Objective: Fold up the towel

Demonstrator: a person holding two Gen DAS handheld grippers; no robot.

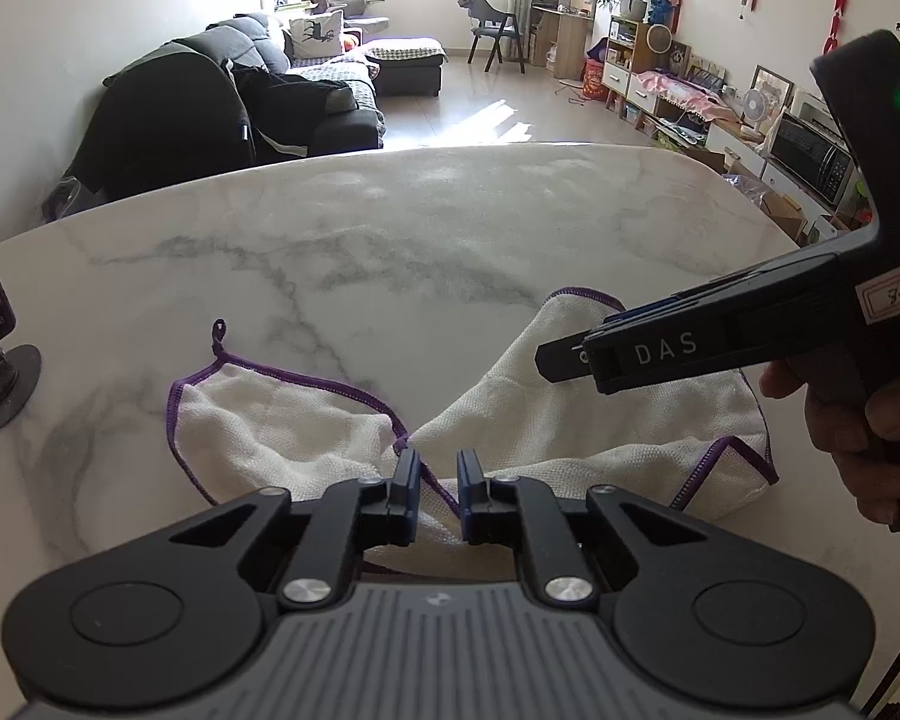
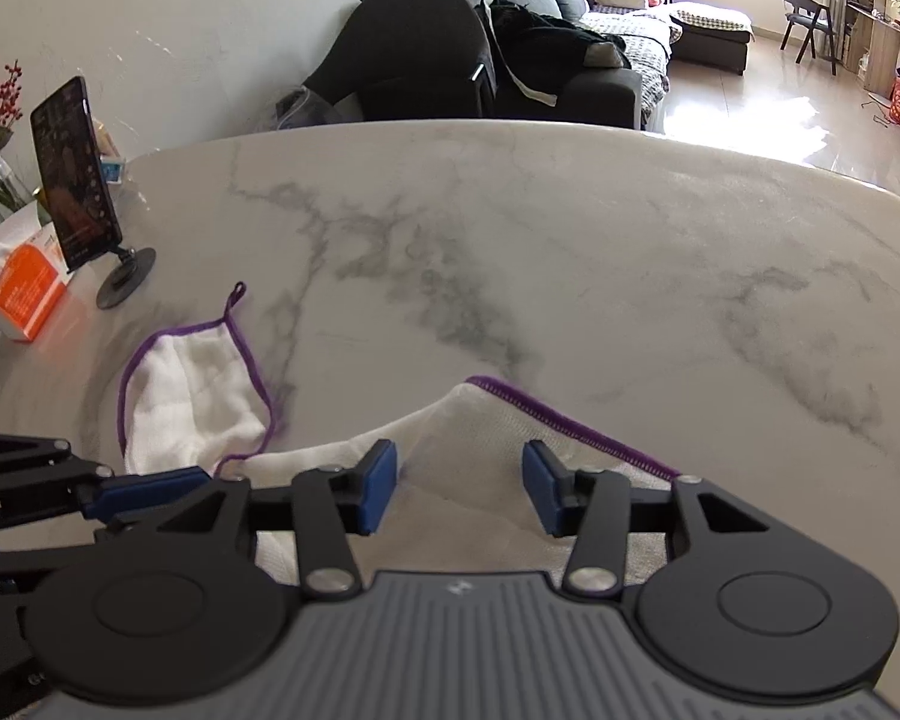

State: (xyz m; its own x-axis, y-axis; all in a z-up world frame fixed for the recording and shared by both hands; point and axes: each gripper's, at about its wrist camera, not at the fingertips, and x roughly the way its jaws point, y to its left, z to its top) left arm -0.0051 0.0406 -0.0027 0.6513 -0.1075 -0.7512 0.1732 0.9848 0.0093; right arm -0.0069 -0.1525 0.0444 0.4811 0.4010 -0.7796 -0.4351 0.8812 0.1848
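Your towel (image 1: 282, 420) lies crumpled on the table (image 1: 390, 228) — left gripper (image 1: 438, 480) nearly closed over its pinched middle, right gripper (image 2: 459, 480) spread above a raised fold. Grab there and you'll bunch layers — no clean corner.

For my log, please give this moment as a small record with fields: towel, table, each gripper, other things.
towel: white with purple edge, crumpled and bunched in the middle, not folded yet
table: marble top, towel lies near its front edge
left gripper: narrow gap, towel edge runs between its fingers
right gripper: open, above the towel
other things: phone on a stand, orange box
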